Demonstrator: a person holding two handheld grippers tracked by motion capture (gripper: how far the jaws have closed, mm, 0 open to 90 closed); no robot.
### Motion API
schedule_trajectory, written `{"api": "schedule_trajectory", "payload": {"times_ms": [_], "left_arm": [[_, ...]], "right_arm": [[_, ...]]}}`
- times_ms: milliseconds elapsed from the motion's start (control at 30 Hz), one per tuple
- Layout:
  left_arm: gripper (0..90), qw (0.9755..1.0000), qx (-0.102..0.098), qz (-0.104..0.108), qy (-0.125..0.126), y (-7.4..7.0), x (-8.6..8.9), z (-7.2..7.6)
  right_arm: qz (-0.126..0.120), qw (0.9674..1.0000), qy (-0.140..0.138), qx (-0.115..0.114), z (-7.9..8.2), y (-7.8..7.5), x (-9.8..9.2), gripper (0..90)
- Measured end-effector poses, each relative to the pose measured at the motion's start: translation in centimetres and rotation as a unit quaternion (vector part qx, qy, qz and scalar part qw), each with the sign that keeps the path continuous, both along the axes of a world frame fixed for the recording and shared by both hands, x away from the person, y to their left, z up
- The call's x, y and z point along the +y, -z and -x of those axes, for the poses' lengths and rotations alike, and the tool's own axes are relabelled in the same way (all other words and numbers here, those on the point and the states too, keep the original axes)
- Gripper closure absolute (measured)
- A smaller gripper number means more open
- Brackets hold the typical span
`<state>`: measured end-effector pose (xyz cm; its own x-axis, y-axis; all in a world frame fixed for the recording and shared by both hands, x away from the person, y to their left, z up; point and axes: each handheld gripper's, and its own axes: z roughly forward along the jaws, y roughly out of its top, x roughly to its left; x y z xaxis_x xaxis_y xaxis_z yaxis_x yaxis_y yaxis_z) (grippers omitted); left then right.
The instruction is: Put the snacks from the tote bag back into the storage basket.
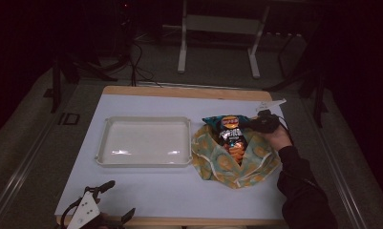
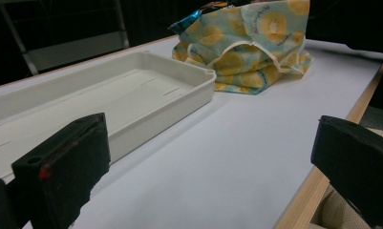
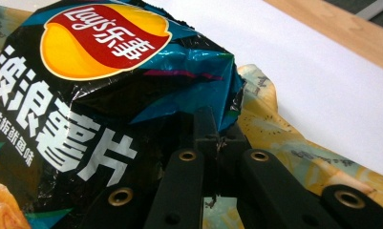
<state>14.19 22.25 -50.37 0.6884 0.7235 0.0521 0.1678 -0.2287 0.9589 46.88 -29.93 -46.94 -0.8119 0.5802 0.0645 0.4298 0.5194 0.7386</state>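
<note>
A black and teal bag of crisps with a red and yellow logo lies on a yellow-patterned cloth bag right of centre. My right gripper is shut on the crisp bag's top right corner; in the right gripper view the jaws pinch the crumpled foil edge of the crisp bag. My left gripper rests at the table's near left edge, jaws wide open with nothing between them. From there the cloth bag shows beyond the tray.
A shallow white tray sits left of the cloth bag; its rim faces the left gripper. The white table top has a wooden edge. Dark frames and cables stand behind the table.
</note>
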Motion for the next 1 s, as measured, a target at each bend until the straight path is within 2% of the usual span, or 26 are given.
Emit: {"api": "schedule_trajectory", "payload": {"times_ms": [133,433,667,1000], "left_arm": [[0.1,1.0000,-0.001,0.001,0.000,0.0,0.0,0.0],[0.1,1.0000,-0.002,-0.001,-0.001,0.0,-0.1,0.0],[0.1,1.0000,-0.002,-0.001,0.001,-0.1,-0.3,-0.1],[0.1,1.0000,-0.003,0.002,0.006,-0.1,-0.5,-0.5]], "right_arm": [[-0.005,0.9999,0.003,-0.009,0.6,-0.4,-0.1,90.0],[-0.038,0.9987,0.010,-0.032,2.1,-1.8,-1.0,90.0],[-0.068,0.9961,0.010,-0.055,3.9,-3.5,-1.6,90.0],[-0.081,0.9937,0.010,-0.077,5.2,-5.9,-1.5,90.0]]}}
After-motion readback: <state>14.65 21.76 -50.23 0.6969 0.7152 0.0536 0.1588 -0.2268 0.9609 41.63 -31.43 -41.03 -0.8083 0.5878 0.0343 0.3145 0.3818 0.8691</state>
